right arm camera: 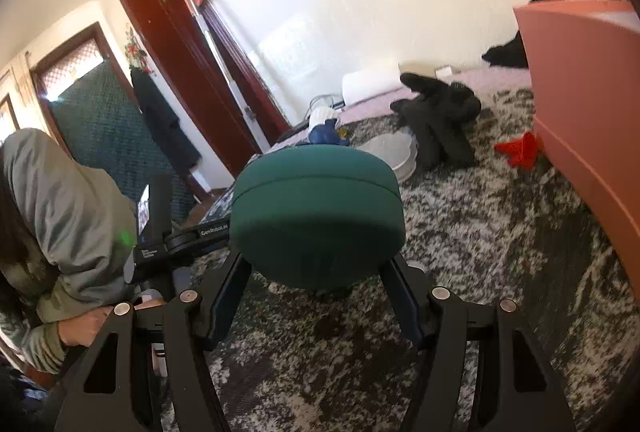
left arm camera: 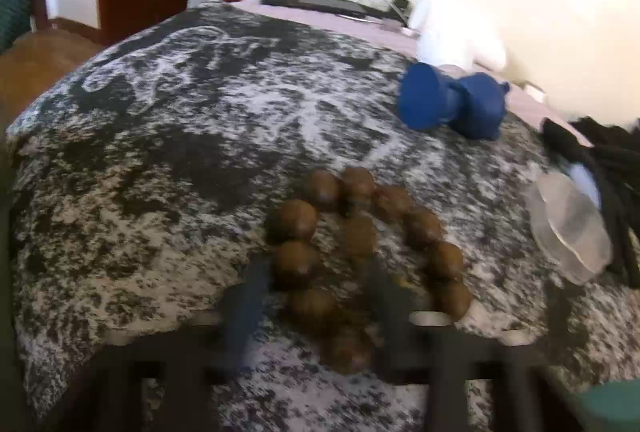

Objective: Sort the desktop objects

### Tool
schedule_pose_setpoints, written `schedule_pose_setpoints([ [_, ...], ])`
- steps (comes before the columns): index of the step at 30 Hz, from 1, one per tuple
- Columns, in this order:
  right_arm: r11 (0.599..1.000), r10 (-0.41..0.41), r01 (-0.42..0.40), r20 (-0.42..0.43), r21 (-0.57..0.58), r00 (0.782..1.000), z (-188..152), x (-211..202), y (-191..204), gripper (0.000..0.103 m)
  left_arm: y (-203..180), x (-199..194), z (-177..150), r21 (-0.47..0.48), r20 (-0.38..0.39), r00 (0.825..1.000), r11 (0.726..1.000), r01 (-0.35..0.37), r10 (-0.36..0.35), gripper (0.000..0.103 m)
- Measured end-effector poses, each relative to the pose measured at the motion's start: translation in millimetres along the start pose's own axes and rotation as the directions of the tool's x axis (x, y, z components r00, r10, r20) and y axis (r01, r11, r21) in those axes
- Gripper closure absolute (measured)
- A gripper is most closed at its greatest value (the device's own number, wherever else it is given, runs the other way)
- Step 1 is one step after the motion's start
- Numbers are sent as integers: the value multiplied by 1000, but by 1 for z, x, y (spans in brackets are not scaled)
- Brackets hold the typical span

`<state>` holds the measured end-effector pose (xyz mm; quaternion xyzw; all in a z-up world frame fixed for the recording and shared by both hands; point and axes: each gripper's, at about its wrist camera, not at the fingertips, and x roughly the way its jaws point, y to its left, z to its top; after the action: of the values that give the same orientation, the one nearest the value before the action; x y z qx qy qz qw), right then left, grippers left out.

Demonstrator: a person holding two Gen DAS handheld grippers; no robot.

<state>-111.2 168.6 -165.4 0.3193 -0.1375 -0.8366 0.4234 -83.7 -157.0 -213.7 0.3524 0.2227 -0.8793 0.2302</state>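
A bracelet of brown wooden beads [left arm camera: 360, 191] lies on the black-and-white speckled cloth [left arm camera: 160, 171]. My left gripper [left arm camera: 316, 296] reaches down over its near end; the picture is blurred, but both dark fingers stand tight against the near beads. In the right wrist view my right gripper [right arm camera: 316, 272] is shut on a round dark-green case [right arm camera: 316, 207], held above the cloth with a finger on each side. A blue dumbbell-shaped object [left arm camera: 452, 103] lies beyond the bracelet to the right.
A clear plastic lid [left arm camera: 568, 232] and black fabric [left arm camera: 600, 151] lie at the right. A pink box [right arm camera: 588, 111] stands at the right with a red item [right arm camera: 520, 147] beside it. A person's grey-green sleeve [right arm camera: 72, 216] is at the left. Cables and a white object [left arm camera: 448, 27] sit by the wall.
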Motion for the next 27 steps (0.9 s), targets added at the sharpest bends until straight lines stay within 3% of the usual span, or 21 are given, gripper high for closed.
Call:
schedule_pose_setpoints([
  [6,1000,11,-11,-10,26,1000,-1,1,-1,35,13,-7,2,-70,10,999,997,36,-35,85],
  [10,1000,7,-7,-6,3,1000,-2,0,4,35,12,-38,7,-35,76,997,999,4,-1,85],
  [14,1000,8,-8,5,-30,1000,-3,-5,13,35,12,-62,6,-45,110,993,998,54,-49,85],
  [19,999,36,-34,59,-37,998,-1,-20,18,35,3,-76,5,-16,103,992,997,74,-72,85],
  [27,998,40,-32,144,-52,989,8,-53,25,38,-33,-119,7,96,157,976,986,137,-150,85],
])
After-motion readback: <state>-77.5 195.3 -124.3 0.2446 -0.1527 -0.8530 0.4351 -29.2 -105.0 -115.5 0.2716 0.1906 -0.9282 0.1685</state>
